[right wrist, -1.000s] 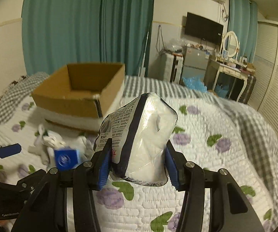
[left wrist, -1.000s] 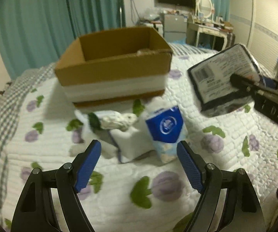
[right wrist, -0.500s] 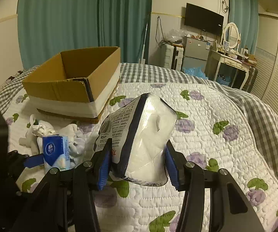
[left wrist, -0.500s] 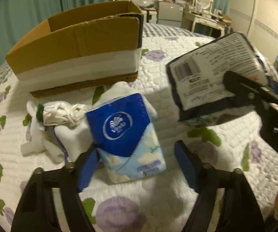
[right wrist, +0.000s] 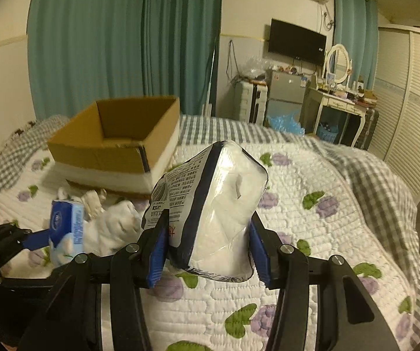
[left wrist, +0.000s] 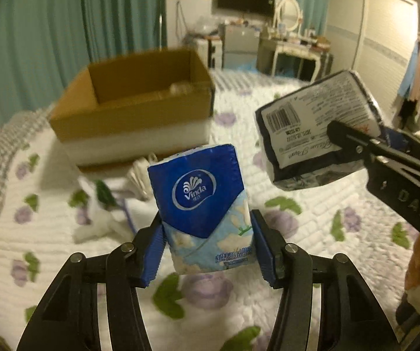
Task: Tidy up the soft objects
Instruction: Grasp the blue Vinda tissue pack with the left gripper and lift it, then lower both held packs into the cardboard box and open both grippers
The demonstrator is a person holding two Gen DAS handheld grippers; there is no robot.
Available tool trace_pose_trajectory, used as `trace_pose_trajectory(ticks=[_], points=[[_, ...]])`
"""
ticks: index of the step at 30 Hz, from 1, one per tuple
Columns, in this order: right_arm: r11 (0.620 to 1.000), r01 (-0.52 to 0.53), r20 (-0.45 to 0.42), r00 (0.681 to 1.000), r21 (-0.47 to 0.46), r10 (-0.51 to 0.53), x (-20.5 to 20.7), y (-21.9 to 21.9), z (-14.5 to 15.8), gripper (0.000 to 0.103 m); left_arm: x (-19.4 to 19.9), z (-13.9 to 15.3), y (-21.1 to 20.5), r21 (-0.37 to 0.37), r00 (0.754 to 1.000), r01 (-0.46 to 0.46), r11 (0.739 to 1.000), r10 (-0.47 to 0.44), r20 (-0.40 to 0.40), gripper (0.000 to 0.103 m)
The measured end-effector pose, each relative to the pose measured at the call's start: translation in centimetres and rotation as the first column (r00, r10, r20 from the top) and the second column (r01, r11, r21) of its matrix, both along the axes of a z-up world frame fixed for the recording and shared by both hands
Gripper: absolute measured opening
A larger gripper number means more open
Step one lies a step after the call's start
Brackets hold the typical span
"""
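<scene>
The cardboard box (left wrist: 139, 108) sits at eleven o'clock on the quilted bed (left wrist: 312, 204). My right gripper (right wrist: 207, 248) still clamps the white tissue bag (right wrist: 218, 210). My left gripper (left wrist: 207, 248), wide a moment ago, now pinches the blue tissue pack (left wrist: 204, 204), lifted off the bed: both can go boxward.

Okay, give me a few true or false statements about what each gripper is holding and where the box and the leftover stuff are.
1. The left gripper grips a blue tissue pack. True.
2. The right gripper is open. False: it is shut on a white tissue bag.
3. The cardboard box sits on the bed. True.
4. The white cloths lie inside the box. False: they lie on the bed in front of it.
</scene>
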State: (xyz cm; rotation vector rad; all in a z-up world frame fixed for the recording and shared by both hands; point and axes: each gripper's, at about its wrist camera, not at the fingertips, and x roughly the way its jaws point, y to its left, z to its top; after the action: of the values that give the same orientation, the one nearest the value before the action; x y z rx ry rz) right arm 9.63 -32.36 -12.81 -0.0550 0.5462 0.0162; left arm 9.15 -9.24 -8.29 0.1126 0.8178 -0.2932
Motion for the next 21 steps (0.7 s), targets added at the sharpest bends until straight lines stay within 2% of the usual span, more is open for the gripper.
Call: trace_pose_trajectory(ticks=[6,12,17,21], points=[[1.0,-0.024,0.093,0.995,-0.001,0.025,-2.7,2.0,5.3,0.05,-3.0,6.2,2.7,-0.029,0.993,0.01,1.0,-0.006,0.122,0.054],[0.997,-0.075,0.169,0.983,-0.019,0.078,-3.1,4.8,9.8,0.05,-2.5,12.4,4.5,-0.039,0.967,0.006,0.999,0.005,0.257,0.053],[0.992,-0.126,0.206,0.97,-0.014,0.126,-0.4,7.2,12.4,0.05,-0.5,14.6,6.3,-0.025,0.944,-0.029,0.999,0.036,0.328,0.053],[0.987,-0.16,0.21,0.965,0.005,0.155,3.0,8.7,13.1,0.05,2.6,15.0,7.4,-0.014,0.935,-0.058,0.998,0.059,0.351,0.053]])
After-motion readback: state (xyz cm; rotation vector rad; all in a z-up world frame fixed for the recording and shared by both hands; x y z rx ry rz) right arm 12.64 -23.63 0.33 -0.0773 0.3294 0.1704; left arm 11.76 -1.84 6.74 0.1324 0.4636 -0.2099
